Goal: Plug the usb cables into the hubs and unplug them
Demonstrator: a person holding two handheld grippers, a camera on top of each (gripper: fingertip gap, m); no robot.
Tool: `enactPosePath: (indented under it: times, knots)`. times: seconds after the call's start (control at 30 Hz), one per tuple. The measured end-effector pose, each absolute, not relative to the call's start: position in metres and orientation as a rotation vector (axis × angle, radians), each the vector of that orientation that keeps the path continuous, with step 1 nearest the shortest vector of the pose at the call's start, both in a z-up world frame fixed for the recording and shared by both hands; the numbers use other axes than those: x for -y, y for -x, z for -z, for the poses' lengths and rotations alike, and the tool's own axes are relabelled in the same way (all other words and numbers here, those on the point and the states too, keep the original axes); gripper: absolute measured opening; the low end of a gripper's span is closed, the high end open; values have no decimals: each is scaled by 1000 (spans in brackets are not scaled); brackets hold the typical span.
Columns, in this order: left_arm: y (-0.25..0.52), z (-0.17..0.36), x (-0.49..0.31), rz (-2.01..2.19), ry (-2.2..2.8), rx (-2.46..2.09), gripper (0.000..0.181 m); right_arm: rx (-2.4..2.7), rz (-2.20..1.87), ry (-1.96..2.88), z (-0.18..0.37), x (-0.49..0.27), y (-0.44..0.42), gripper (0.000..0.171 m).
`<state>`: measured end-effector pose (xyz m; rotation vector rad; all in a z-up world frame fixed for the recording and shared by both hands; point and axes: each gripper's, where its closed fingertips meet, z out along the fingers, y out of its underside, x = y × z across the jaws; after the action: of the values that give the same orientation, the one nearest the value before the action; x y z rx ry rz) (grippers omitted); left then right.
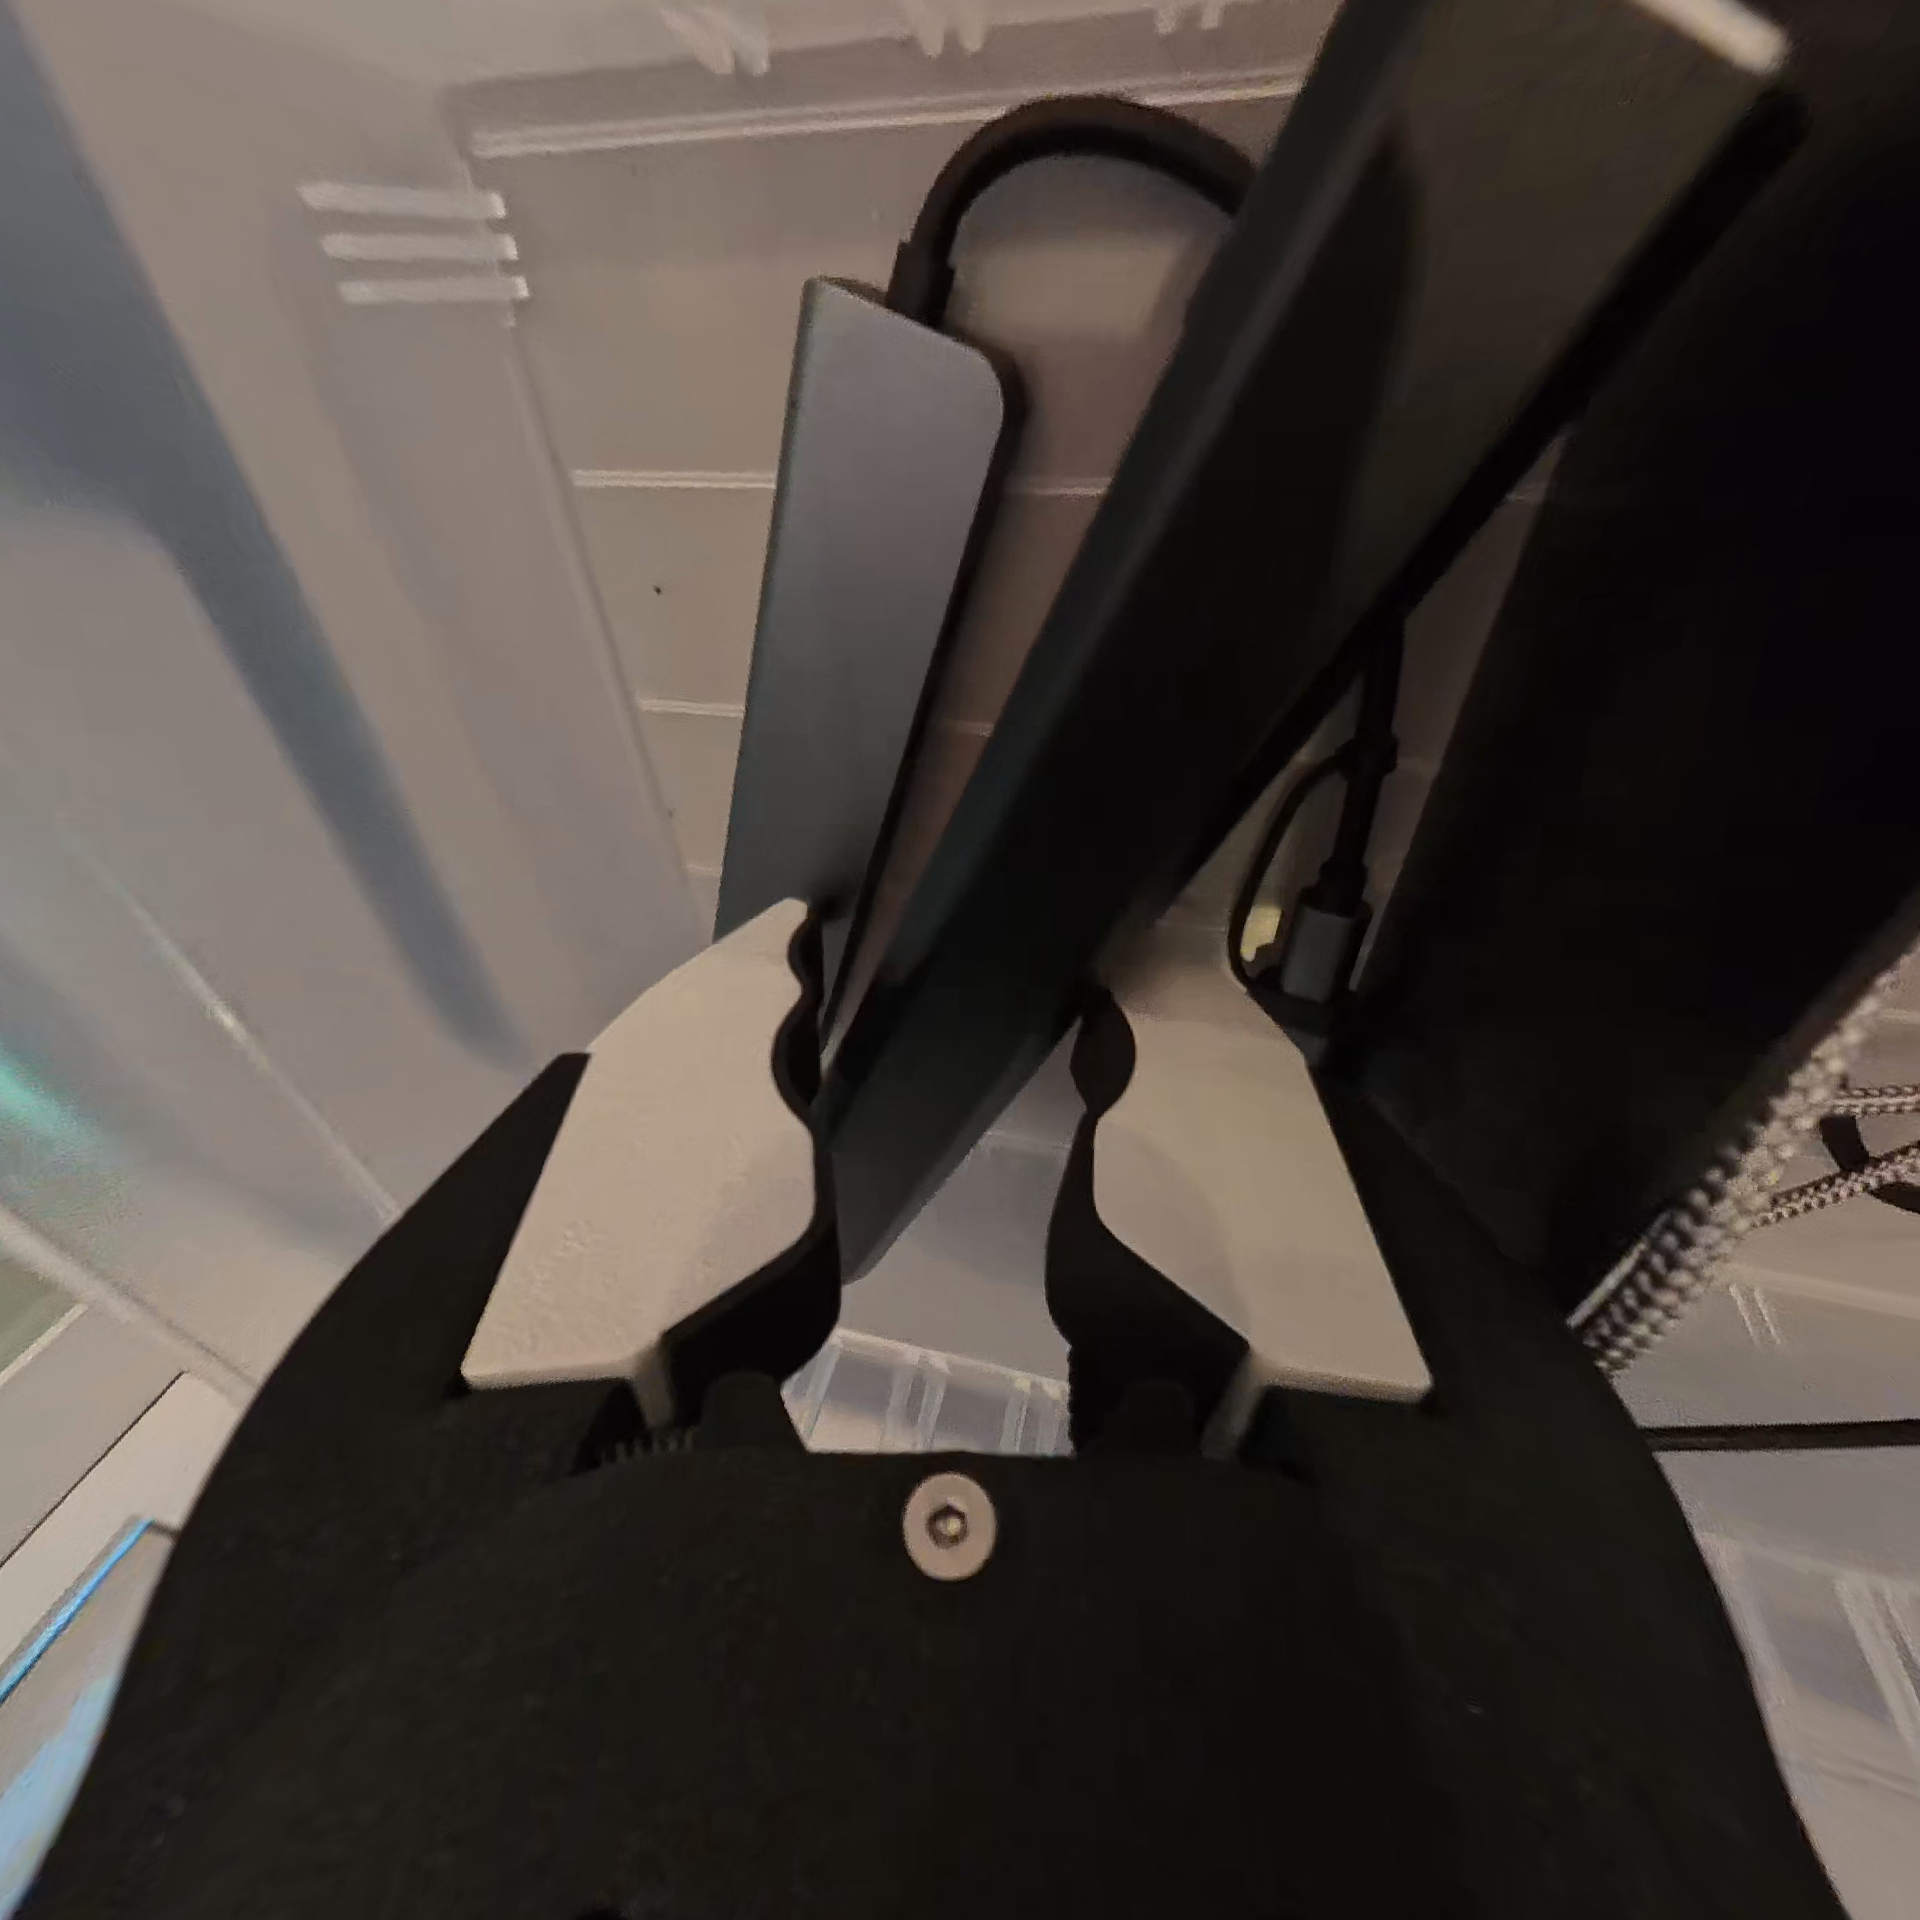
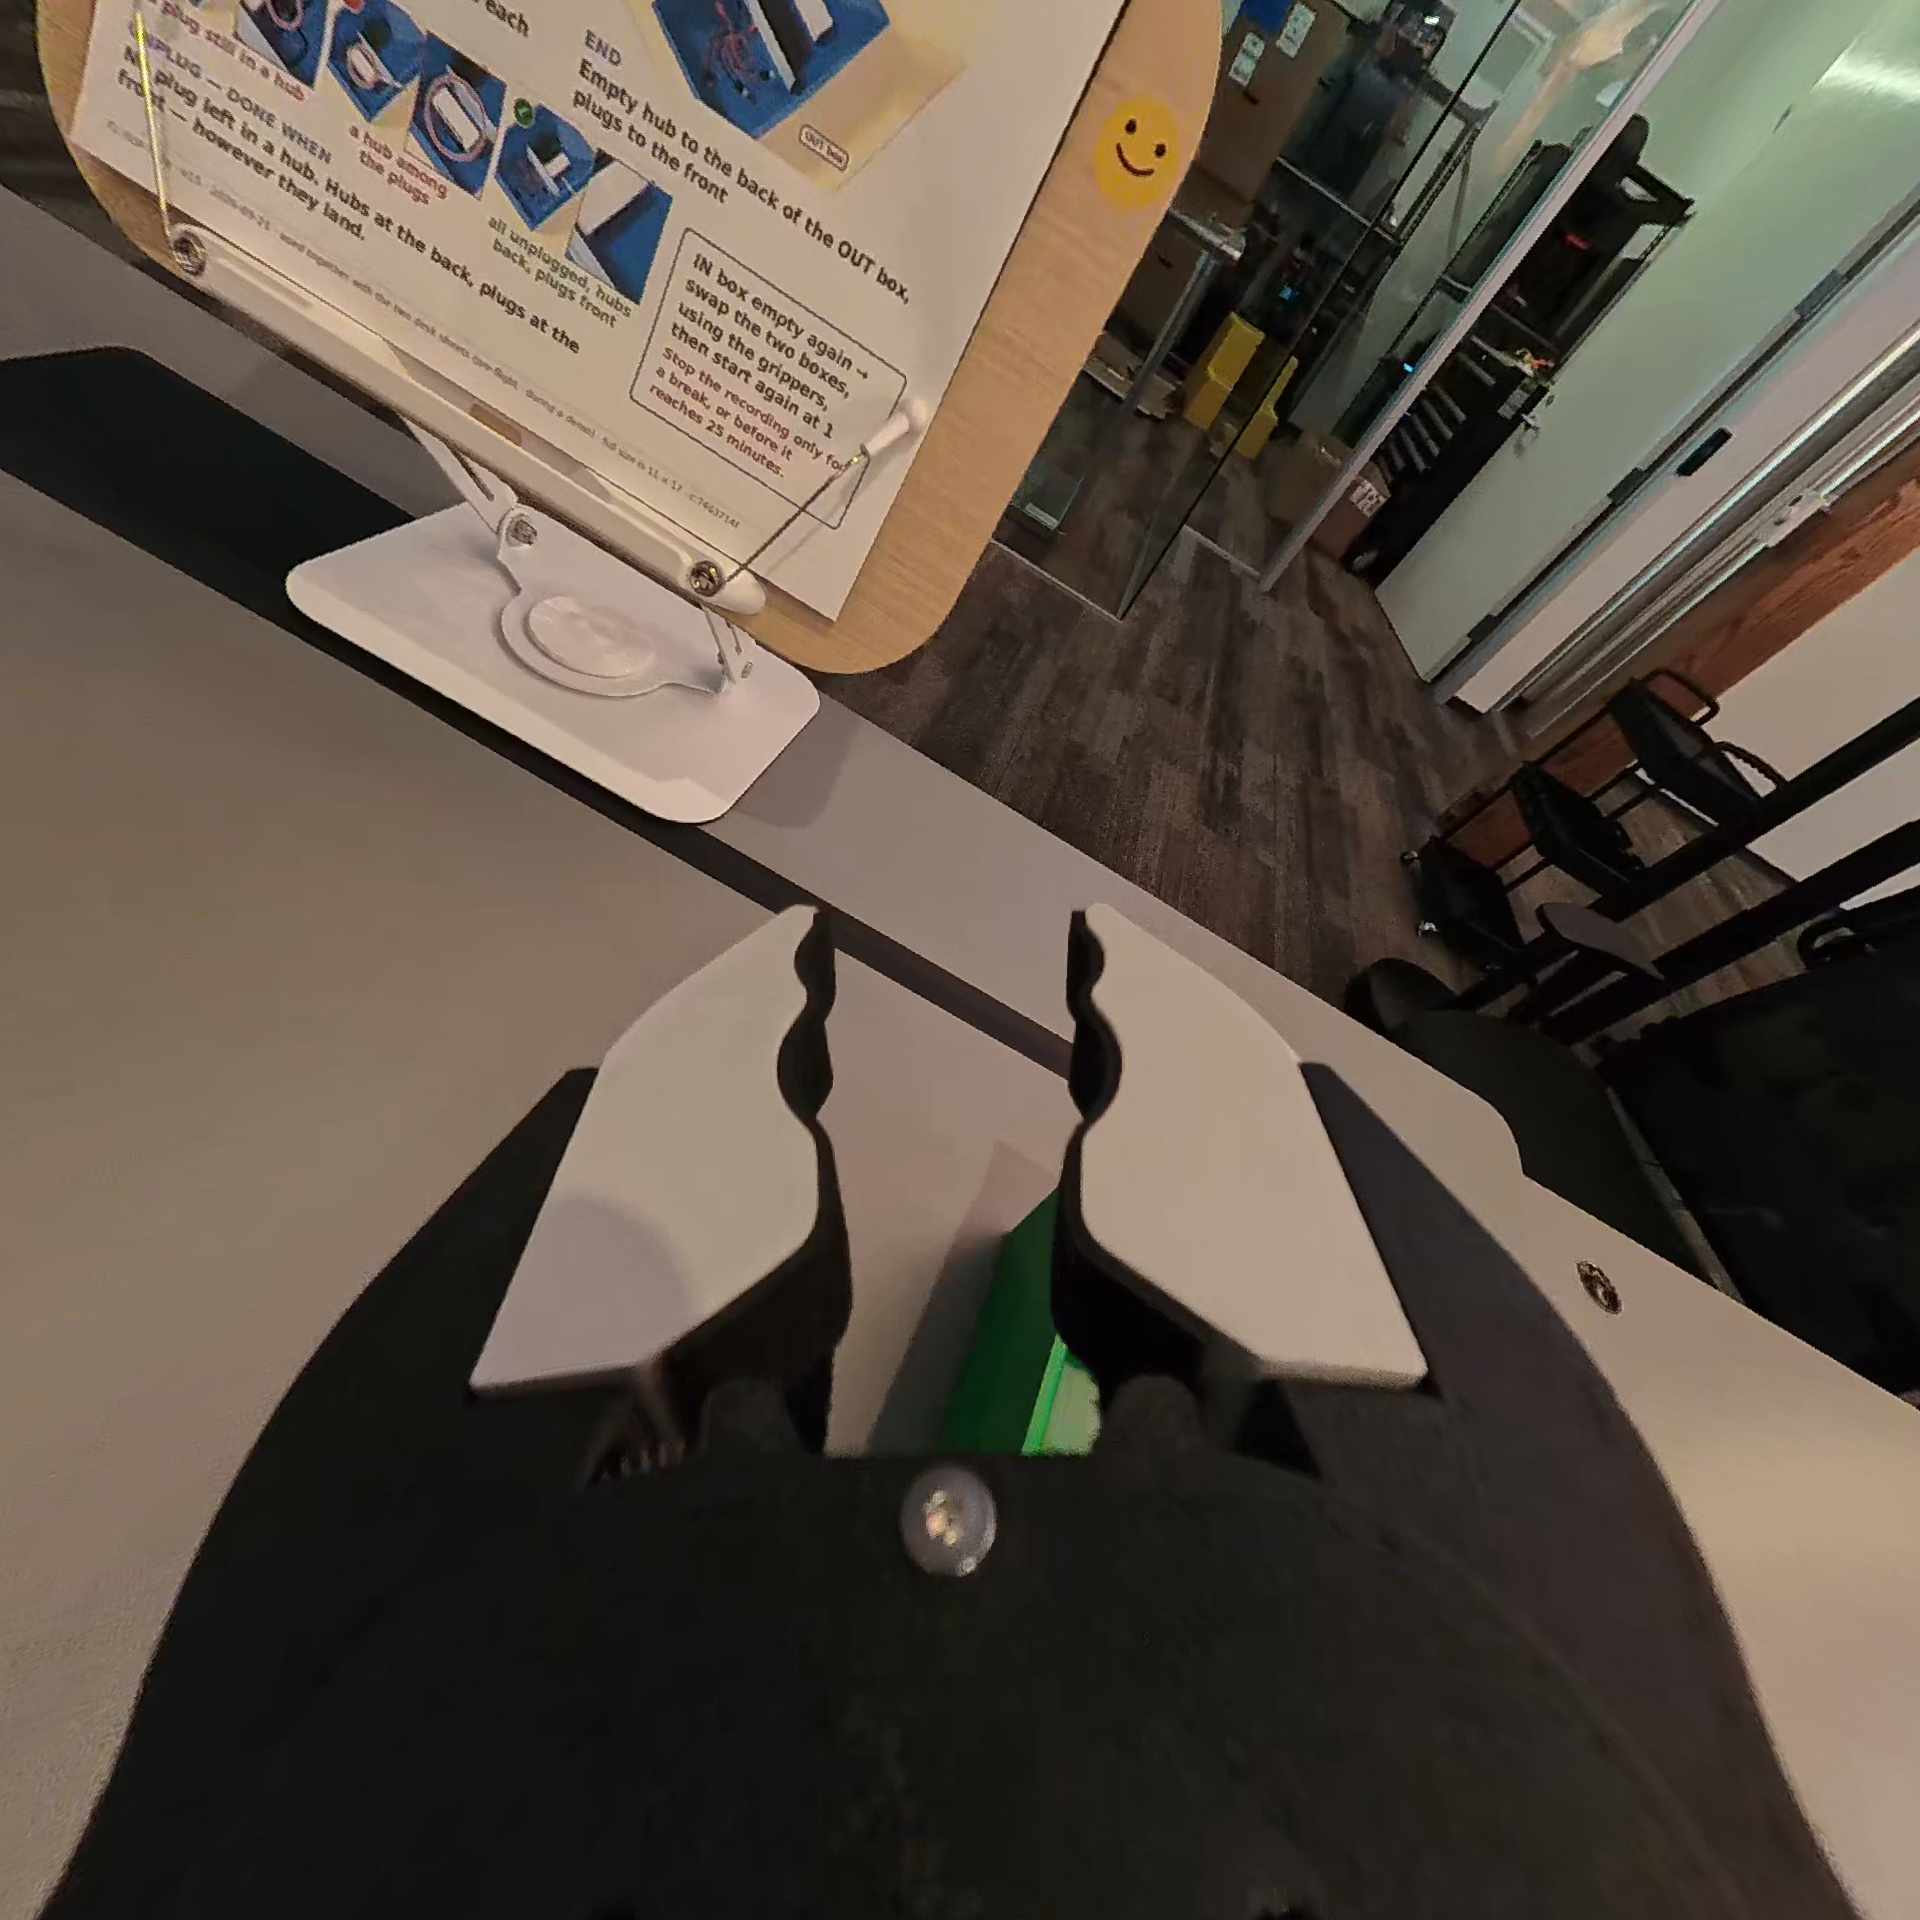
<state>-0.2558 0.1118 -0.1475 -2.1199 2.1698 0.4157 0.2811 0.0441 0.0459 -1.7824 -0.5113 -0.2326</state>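
In the left wrist view my left gripper (image 1: 945, 956) is shut on a long dark grey hub (image 1: 1195, 623), which runs up and to the right from between the fingers. Behind it stands a lighter silver-blue hub (image 1: 873, 582) with a black cable (image 1: 1091, 120) looping from its top. A grey USB plug (image 1: 1325, 925) on a dark cable sits just right of the held hub. A braided cable (image 1: 1704, 1195) hangs at the right. In the right wrist view my right gripper (image 2: 945, 935) is open and empty above the grey table (image 2: 260, 935).
The hubs sit against the wall of a translucent plastic box (image 1: 416, 623). An instruction sheet on a wooden board (image 2: 1049, 343) stands on a white base (image 2: 582, 675) at the table's far edge. A green object (image 2: 1018, 1340) lies below the right fingers. Chairs (image 2: 1662, 769) stand past the table. Spacing between my two grippers at the tips: around 55 cm.
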Motion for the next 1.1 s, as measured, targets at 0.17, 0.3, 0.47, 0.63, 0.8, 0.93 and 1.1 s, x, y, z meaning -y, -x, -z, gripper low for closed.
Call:
enactPosePath:
  times: [0.17,0.3,0.47,0.63,0.8,0.93,1.1]
  knots:
    - [254,148,-113,-331,2145,-2104,46,515,243,1803,-40,-46,-283,44]
    - [253,147,-112,-328,2105,-2110,45,545,243,1837,-32,-47,-278,44]
    - [257,146,-111,-416,2149,-2086,43,580,254,1852,-28,-47,-274,44]
    - [269,141,-104,-509,2353,-1966,36,578,220,1850,-29,-47,-272,44]
    - [276,113,-98,-673,2423,-1892,32,584,183,1849,-30,-44,-269,44]
    - [273,74,-95,-781,2406,-1825,29,584,136,1837,-33,-41,-265,44]
    - [268,24,-83,-842,2384,-1747,29,580,117,1799,-46,-34,-265,44]
